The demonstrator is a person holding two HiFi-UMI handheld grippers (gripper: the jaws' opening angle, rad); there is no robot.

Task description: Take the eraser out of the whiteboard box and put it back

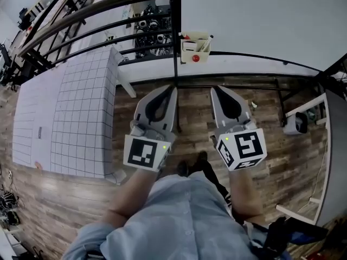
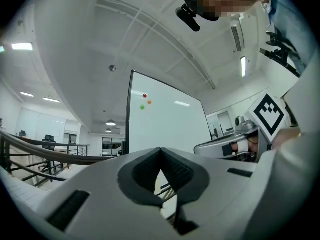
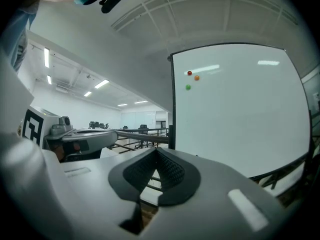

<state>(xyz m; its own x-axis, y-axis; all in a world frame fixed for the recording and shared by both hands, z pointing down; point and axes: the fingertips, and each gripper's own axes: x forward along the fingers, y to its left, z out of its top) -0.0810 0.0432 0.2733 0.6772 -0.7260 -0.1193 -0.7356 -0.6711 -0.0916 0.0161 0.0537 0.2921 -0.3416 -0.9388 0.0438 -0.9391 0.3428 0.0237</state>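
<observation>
A small white box (image 1: 195, 43) hangs at the lower left corner of the big whiteboard (image 1: 260, 20), with a red round spot (image 1: 196, 58) just under it. I cannot make out the eraser inside it. My left gripper (image 1: 174, 89) and right gripper (image 1: 212, 89) are held side by side over the wooden floor, pointing at the whiteboard and still short of the box. Both are shut with nothing in them: the tips meet in the left gripper view (image 2: 160, 149) and the right gripper view (image 3: 156, 149). The whiteboard (image 3: 240, 114) carries three small magnets (image 3: 189, 73).
A white table with a grid pattern (image 1: 70, 112) stands at the left, with a black railing (image 1: 108, 20) behind it. At the right are a small white device (image 1: 296, 123) and a white frame (image 1: 324, 161). The whiteboard's black stand legs (image 1: 282, 99) spread over the floor ahead.
</observation>
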